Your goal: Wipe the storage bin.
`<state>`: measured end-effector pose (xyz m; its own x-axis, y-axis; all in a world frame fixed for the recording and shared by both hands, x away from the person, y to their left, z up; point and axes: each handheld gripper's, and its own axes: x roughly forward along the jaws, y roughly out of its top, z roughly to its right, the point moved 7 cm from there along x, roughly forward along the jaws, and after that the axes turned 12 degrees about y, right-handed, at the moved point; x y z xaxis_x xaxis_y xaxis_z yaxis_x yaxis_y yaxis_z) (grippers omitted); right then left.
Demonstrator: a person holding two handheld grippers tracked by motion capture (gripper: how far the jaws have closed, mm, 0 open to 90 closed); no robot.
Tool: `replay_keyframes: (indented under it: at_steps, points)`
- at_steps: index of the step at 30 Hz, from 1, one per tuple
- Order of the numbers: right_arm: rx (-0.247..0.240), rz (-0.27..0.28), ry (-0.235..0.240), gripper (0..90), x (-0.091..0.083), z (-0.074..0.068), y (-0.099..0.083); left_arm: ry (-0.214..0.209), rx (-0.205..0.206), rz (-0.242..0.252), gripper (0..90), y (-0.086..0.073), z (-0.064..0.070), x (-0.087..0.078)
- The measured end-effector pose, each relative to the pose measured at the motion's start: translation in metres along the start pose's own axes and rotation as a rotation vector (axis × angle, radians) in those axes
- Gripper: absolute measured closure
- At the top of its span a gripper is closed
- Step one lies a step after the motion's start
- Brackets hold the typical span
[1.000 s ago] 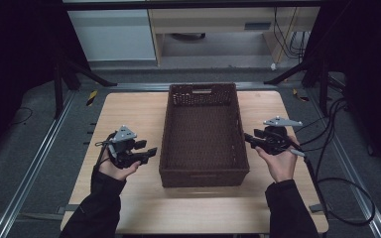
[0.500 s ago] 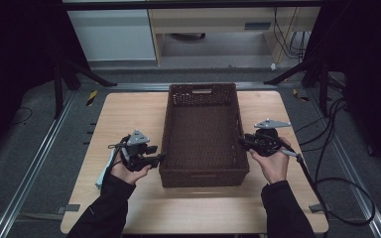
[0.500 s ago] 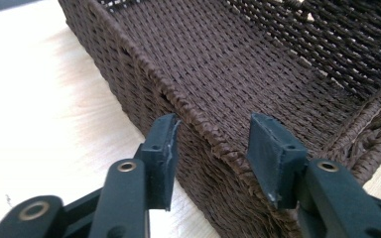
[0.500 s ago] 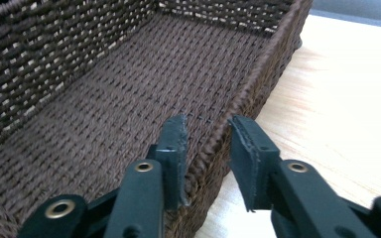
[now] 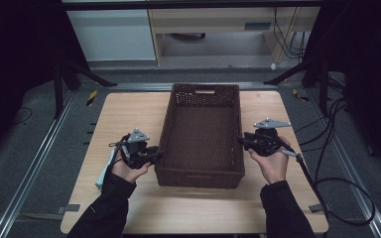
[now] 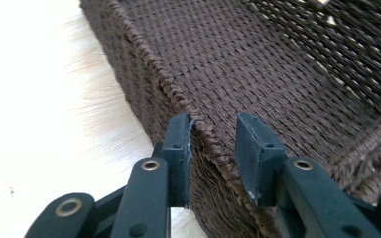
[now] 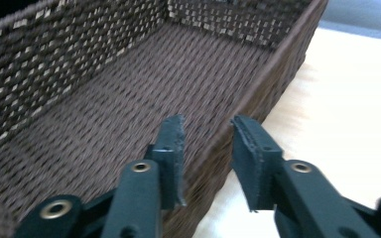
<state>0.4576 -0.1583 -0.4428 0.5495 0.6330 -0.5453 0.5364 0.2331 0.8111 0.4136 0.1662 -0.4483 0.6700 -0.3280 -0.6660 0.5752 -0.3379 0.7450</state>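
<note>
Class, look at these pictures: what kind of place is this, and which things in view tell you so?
Probably a lab or recording workspace: a wooden table on a metal rail frame, loose cables on grey floor, and handheld tongs, left and right, straddling a woven basket's rims.

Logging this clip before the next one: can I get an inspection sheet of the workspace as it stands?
Surface: light wooden table, bare around the basket.
Job's things: brown wicker basket, empty, at table centre.
Clutter: pale cloth at the table's left edge.
Grippers: left gripper open, jaws astride the basket's left rim; right gripper open, astride the right rim.
Cables: black cable trailing off right, coiled on the floor.
Surroundings: grey floor, metal rails, cabinets behind.
</note>
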Motion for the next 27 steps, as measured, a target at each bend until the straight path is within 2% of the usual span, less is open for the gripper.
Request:
replay_keyframes:
  at_steps: [5, 8, 11, 13, 19, 20, 23, 25, 27]
  points:
    - [0.007, 0.001, -0.022, 60.7, 0.009, 0.007, 0.001, 0.034, -0.016, 0.004, 70.1, 0.001, -0.013, 0.004]
    - [0.021, 0.003, -0.014, 60.4, 0.015, 0.007, 0.001, 0.036, -0.033, 0.007, 71.6, 0.002, -0.017, 0.006]
    - [0.017, 0.005, 0.005, 67.4, 0.018, 0.004, 0.0, 0.044, -0.032, 0.009, 71.1, 0.001, -0.017, 0.005]
    - [0.008, 0.003, -0.001, 69.4, 0.017, 0.003, 0.0, 0.051, -0.024, 0.012, 69.6, 0.001, -0.017, 0.001]
    - [-0.011, 0.002, -0.002, 69.4, 0.015, -0.002, -0.003, 0.056, -0.021, 0.002, 68.9, -0.007, -0.016, -0.005]
    - [-0.013, 0.002, -0.001, 69.3, 0.015, -0.003, -0.003, 0.053, -0.031, 0.001, 69.3, -0.007, -0.016, -0.004]
    - [-0.001, -0.008, 0.015, 68.6, 0.013, -0.006, -0.004, 0.058, -0.03, -0.008, 73.1, -0.006, -0.019, -0.002]
    - [0.009, -0.01, 0.027, 65.0, 0.011, -0.006, -0.001, 0.059, -0.036, -0.012, 74.2, -0.005, -0.022, -0.001]
    - [0.002, 0.019, 0.005, 61.6, 0.01, -0.002, 0.003, 0.067, -0.045, -0.009, 75.3, -0.003, -0.028, 0.002]
